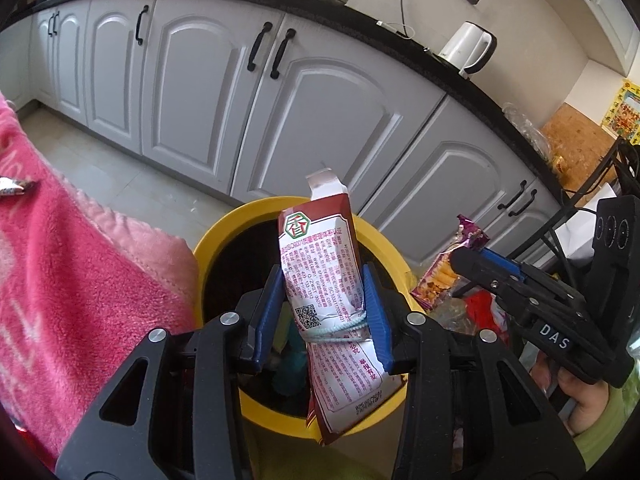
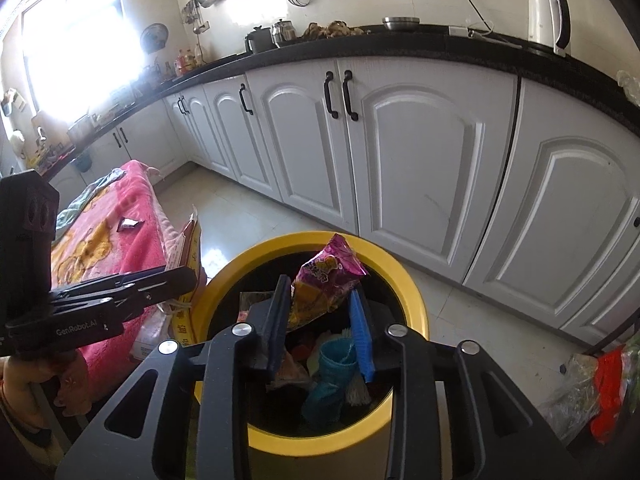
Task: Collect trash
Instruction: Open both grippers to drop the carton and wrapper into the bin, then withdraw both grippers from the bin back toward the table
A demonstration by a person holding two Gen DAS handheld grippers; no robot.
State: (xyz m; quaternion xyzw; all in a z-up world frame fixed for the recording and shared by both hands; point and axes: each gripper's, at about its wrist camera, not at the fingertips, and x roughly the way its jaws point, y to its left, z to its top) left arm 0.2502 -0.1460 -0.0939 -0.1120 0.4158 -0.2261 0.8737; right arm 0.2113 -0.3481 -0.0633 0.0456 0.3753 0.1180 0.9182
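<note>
Trash wrappers hang over the round yellow-rimmed plastic bin (image 2: 408,280): left gripper (image 1: 325,308) pinches a red-and-white printed packet (image 1: 320,264); right gripper (image 2: 320,324) holds a purple foil snack bag (image 2: 326,280), possibly loosening. Next, let both drop inside.

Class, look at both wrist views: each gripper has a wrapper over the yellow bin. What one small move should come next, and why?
Probably open the left gripper to drop the red wrapper. Its pads press on the wrapper, which hangs over the mouth of the bin. The purple wrapper sits between the right gripper pads, also above the bin, so it likely falls in next.
</note>
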